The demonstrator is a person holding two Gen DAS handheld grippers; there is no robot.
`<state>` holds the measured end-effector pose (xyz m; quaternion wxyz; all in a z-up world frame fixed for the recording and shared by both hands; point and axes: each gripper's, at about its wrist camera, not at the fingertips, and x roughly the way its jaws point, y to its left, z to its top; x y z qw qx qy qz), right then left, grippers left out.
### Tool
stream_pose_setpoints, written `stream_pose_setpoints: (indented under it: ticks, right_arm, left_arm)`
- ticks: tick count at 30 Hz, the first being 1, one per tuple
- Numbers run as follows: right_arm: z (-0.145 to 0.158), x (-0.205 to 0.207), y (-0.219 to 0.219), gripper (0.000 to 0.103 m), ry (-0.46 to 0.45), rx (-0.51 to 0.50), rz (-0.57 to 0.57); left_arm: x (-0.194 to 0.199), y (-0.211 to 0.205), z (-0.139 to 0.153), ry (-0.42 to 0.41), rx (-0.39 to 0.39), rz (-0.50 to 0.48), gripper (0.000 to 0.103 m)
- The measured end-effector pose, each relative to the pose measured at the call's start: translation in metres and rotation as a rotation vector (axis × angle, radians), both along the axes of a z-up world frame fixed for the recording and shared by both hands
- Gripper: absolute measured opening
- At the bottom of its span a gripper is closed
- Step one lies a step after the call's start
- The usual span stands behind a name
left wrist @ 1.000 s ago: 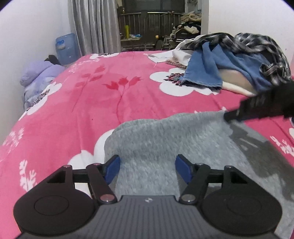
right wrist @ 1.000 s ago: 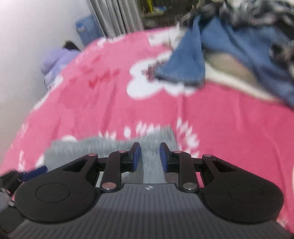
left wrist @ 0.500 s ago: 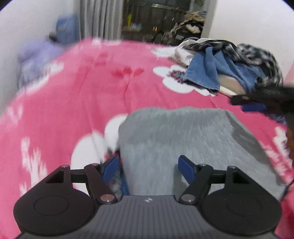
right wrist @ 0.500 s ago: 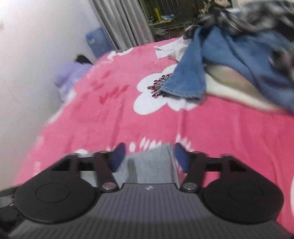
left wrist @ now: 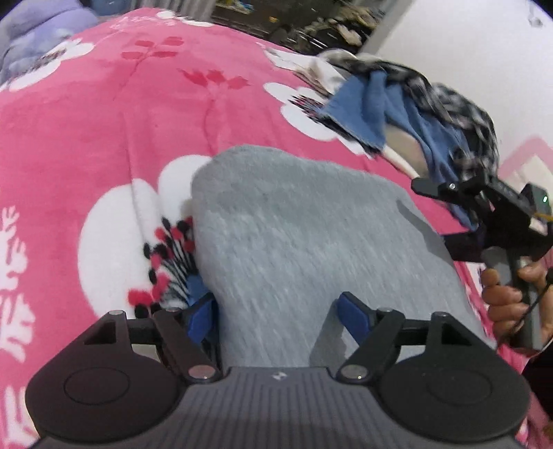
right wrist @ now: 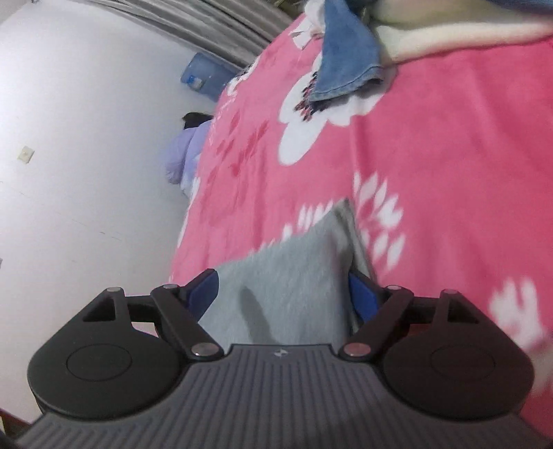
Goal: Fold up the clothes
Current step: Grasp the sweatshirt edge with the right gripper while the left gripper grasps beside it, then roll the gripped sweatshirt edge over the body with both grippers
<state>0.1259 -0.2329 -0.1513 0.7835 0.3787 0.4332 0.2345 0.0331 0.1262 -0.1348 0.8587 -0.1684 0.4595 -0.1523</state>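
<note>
Though blurred, a fuzzy grey garment (left wrist: 304,241) lies folded, seemingly rectangular, on the pink bed (left wrist: 103,138); both grippers' (left wrist: 278,312) (right wrist: 283,292) fingers spreading wide, unpinched.

bed: pink floral blanket (left wrist: 103,145) | on it: grey garment (left wrist: 311,241), clothes pile (left wrist: 414,114)

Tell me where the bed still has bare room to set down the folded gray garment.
Free: the pink blanket left of the gray garment, out to the lavender bundle, and the strip between the garment and the clothes pile. Crowded: the far right corner under that pile, and the garment's right edge by the right gripper.
</note>
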Motion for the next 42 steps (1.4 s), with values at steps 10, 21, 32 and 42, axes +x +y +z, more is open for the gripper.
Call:
stream_pose_setpoints:
  ticks: [10, 21, 32, 42]
  right_arm:
    - [-0.017, -0.030, 0.002, 0.082, 0.024, 0.087, 0.139]
    - [0.035, -0.052, 0.050, 0.050, -0.171, -0.187, 0.248]
    - [0.019, -0.039, 0.010, 0.073, -0.043, -0.111, 0.054]
    - [0.082, -0.167, 0.000, 0.044, -0.066, -0.279, -0.164]
  left_arm:
    - [-0.003, 0.000, -0.008, -0.052, -0.018, -0.039, 0.080]
    - [-0.018, -0.010, 0.014, -0.178, 0.062, 0.042, 0.040]
    - [-0.008, 0.011, 0.000, -0.046, -0.021, 0.065, 0.064]
    - [-0.035, 0.001, 0.034, -0.116, 0.178, 0.118, 0.062]
